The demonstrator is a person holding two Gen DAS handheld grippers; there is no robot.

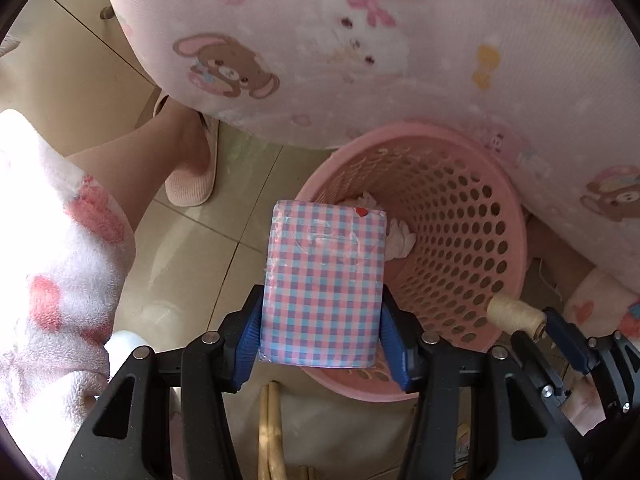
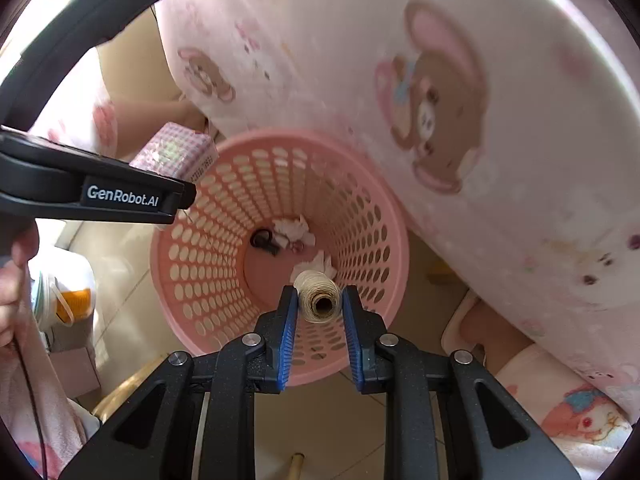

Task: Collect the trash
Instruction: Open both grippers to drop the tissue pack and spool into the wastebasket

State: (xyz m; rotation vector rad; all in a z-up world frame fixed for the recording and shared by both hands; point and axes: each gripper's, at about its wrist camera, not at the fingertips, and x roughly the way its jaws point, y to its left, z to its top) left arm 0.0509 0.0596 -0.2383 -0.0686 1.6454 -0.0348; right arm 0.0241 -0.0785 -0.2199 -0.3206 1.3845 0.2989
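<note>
A pink perforated basket (image 1: pixel 492 240) (image 2: pixel 224 280) stands on the tiled floor below both grippers. My left gripper (image 1: pixel 322 312) is shut on a pink-and-blue checked packet (image 1: pixel 324 280) (image 2: pixel 176 152), held over the basket's near rim. My right gripper (image 2: pixel 320 304) is shut on a spool of beige twine (image 2: pixel 320 298) (image 1: pixel 516 316), held above the basket's opening. At the bottom of the basket lie crumpled white tissues (image 2: pixel 292 228) (image 1: pixel 396 236) and a small black object (image 2: pixel 264 242).
A table draped in a pink cartoon-print cloth (image 1: pixel 360 40) (image 2: pixel 480 120) overhangs the basket's far side. The person's leg and pink slipper (image 1: pixel 192 176) stand left of the basket. A clear container with an orange lid (image 2: pixel 68 296) sits on the floor. Wooden sticks (image 1: pixel 270 432) lie below.
</note>
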